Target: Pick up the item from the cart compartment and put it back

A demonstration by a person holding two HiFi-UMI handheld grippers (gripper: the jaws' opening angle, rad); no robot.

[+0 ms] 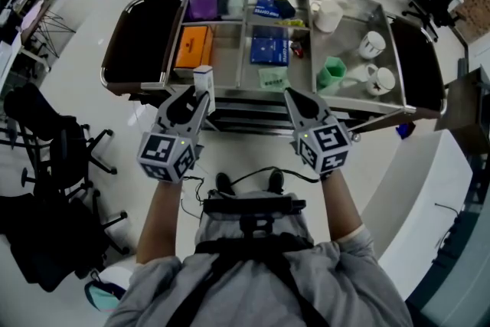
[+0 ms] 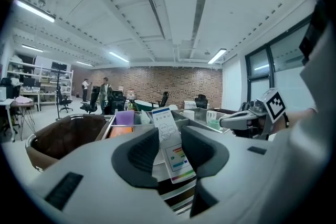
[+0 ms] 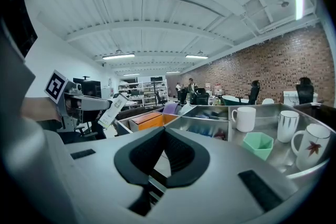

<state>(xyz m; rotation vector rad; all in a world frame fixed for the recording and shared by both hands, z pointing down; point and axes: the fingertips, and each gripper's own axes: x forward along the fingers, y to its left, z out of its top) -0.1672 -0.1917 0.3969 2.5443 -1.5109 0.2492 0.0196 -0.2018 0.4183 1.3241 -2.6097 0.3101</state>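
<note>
A slim white box with colour print (image 1: 203, 78) (image 2: 170, 144) stands upright between the pads of my left gripper (image 1: 197, 96) (image 2: 170, 153), which is shut on it. It is held in the air just in front of the steel cart (image 1: 230, 93), near the compartment with the orange box (image 1: 193, 47). In the right gripper view the white box (image 3: 112, 109) sticks up from the left gripper at the left. My right gripper (image 1: 295, 97) (image 3: 164, 138) hovers beside it at the same height, shut, with nothing between its pads.
The cart's compartments hold a purple box (image 1: 204, 2), blue boxes (image 1: 269, 46), a green cup (image 1: 331, 73) and white mugs (image 1: 372, 44). Dark bins (image 1: 138, 38) hang at both cart ends. Office chairs (image 1: 46, 142) stand at my left.
</note>
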